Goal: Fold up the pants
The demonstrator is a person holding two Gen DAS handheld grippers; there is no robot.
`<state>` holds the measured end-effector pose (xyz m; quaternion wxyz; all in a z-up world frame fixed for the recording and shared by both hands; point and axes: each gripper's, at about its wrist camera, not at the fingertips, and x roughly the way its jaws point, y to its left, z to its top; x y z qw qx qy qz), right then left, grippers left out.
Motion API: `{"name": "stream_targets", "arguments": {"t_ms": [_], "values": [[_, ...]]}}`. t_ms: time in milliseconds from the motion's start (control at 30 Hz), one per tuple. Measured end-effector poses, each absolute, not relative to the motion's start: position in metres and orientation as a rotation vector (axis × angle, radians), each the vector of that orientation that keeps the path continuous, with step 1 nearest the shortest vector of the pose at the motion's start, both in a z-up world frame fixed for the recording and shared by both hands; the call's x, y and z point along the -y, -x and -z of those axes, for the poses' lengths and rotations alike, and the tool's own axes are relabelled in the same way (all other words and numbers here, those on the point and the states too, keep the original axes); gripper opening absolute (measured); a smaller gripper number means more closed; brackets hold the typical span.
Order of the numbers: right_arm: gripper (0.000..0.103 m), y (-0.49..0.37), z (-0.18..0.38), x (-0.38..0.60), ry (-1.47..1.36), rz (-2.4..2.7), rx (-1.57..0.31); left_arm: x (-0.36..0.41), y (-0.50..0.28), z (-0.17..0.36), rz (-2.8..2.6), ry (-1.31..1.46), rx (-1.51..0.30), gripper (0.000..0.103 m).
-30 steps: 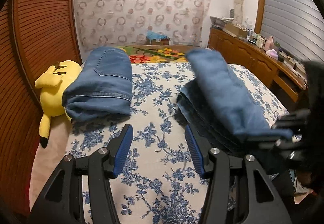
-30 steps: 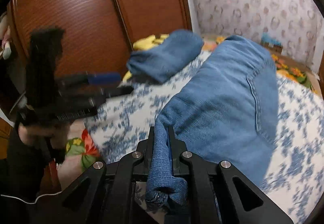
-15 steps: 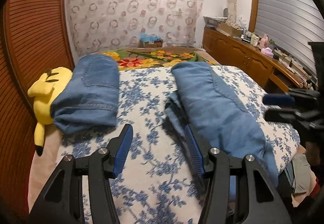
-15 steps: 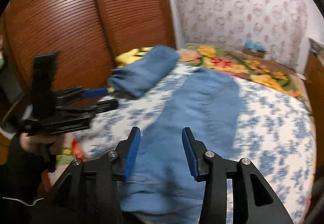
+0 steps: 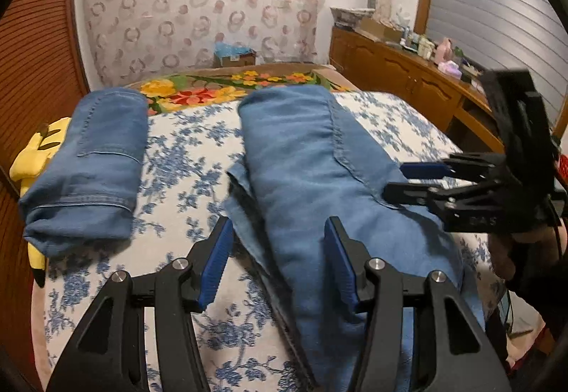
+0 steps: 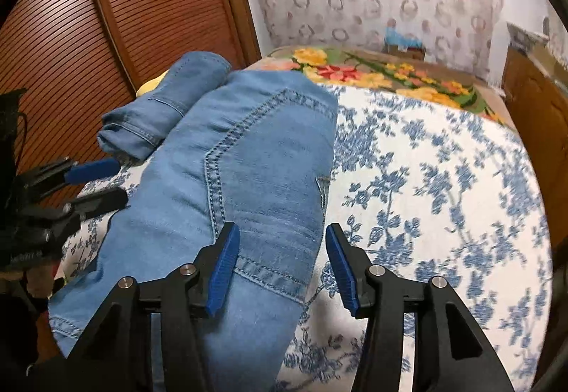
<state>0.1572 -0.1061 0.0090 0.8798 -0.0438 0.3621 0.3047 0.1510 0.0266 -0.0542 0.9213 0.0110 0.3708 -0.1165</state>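
The long, folded pair of light blue denim pants (image 5: pixel 319 186) lies lengthwise on the bed with the blue-flowered white cover (image 5: pixel 191 165), its near end hanging a little over the bed's front edge. A second, already folded bundle of blue denim (image 5: pixel 88 172) sits well apart from it toward the wooden slatted wardrobe, just beside a yellow plush toy (image 5: pixel 32 158). The left gripper (image 5: pixel 277 260) hovers over the near part of the pants with its jaws partly apart and nothing between the pads. The right gripper (image 6: pixel 280 268) hangs over the pocket seam by the pants' edge, its jaws opening, with cloth below them but none pinched. Judging by how it drapes, the denim is soft yet thick and fairly heavy, and stacked layers will tend to slide apart or sag if lifted from one point. It looks rough enough not to slip from ribbed pads. The best hold is probably at the near hem end, one gripper on each corner, biting through all layers together at the stitched edges, where the cloth is stiffest. Lifted evenly, that end could then be carried over toward the flowered blanket (image 5: pixel 227 90) end for the next fold.
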Motion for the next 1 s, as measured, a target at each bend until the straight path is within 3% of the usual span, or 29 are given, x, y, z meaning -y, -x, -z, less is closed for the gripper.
{"name": "stream_targets", "arguments": {"t_ms": [167,600,667,733,800,1000], "values": [[0.06,-0.173,0.004,0.099,0.047,-0.65,-0.782,-0.02,-0.155,0.073,0.242,-0.038,-0.812,0.055],[0.06,-0.212,0.027,0.1,-0.061,-0.752,-0.867,-0.022,-0.156,0.086,0.247,-0.008,-0.826,0.055],[0.056,-0.215,0.03,0.103,-0.09,-0.772,-0.878,-0.023,-0.156,0.087,0.252,-0.001,-0.822,0.055],[0.036,-0.217,0.028,0.104,-0.105,-0.794,-0.877,-0.025,-0.156,0.088,0.254,0.009,-0.818,0.055],[0.024,-0.215,0.018,0.104,-0.111,-0.822,-0.857,-0.028,-0.155,0.089,0.254,0.019,-0.809,0.055],[0.019,-0.2,-0.034,0.086,-0.025,-0.843,-0.727,-0.043,-0.156,0.082,0.247,0.092,-0.75,0.055]]}}
